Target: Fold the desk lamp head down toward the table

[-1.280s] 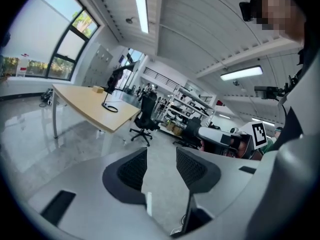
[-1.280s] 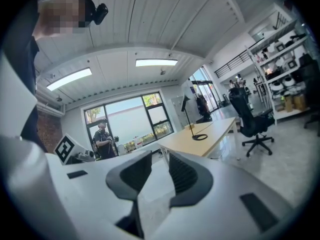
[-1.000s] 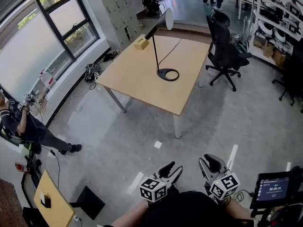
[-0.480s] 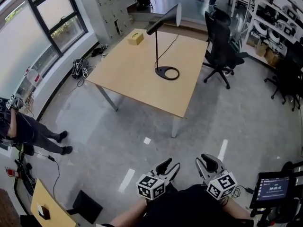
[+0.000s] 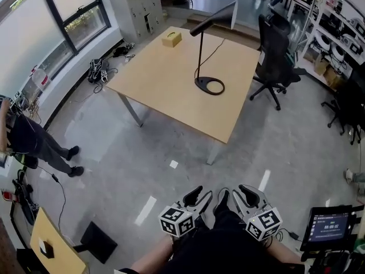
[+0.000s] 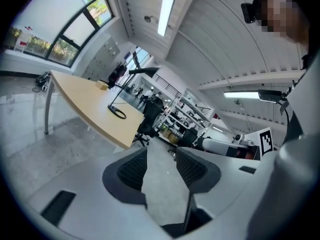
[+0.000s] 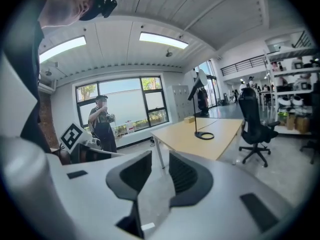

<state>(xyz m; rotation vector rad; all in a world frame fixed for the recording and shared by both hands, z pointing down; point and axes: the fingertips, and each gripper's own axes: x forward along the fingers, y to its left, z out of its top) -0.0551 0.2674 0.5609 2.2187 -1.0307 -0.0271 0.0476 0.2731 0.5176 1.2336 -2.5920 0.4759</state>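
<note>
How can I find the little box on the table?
Look for the big light wooden table on the grey floor. The small tan box sits at its far left corner. Unlike the tall black desk lamp, it is low and blocky.

Black office chair [image 5: 275, 59] at right. Person [image 5: 31, 144] stands by windows [image 5: 68, 10], left. Lit tablet [image 5: 328, 228] lower right; cable tangle [image 5: 104, 69] on grey floor [image 5: 142, 153] beneath windows.
</note>
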